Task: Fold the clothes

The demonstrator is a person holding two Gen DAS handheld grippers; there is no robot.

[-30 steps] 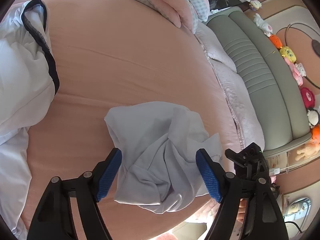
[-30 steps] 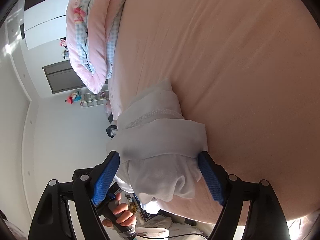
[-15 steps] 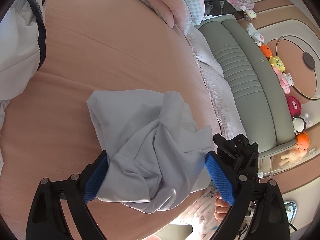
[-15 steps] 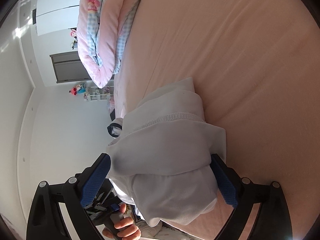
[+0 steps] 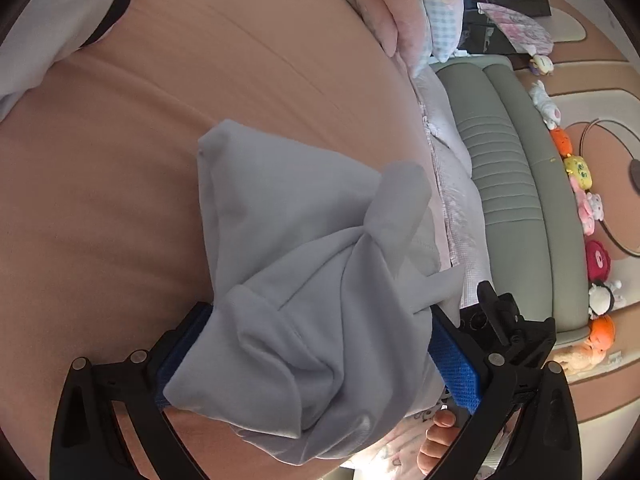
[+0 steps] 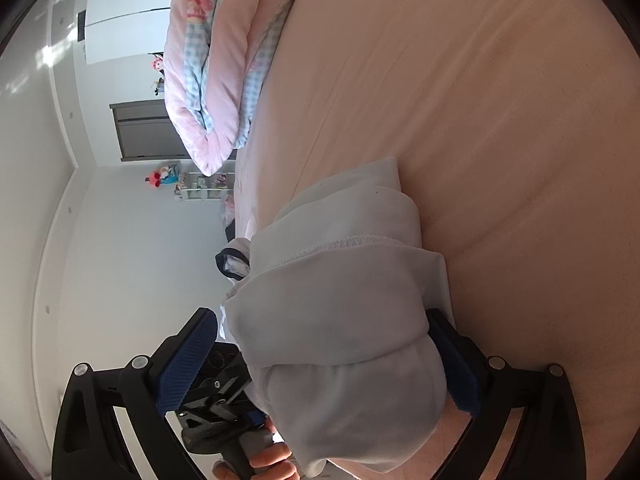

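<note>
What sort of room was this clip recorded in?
Most likely a bedroom: a bed with a peach sheet, a folded pink checked quilt at its far end, and a row of plush toys along the padded green headboard.

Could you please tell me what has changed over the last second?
Both the left gripper and the right gripper closed in around the grey garment, their jaws having just opened wider; neither pinches it yet. The peach bed sheet looks unchanged.

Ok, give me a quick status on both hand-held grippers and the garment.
Left hand-held gripper and right hand-held gripper open wide, straddling the crumpled pale grey garment at the peach bed edge. Not gripped. Nothing in the way.
</note>
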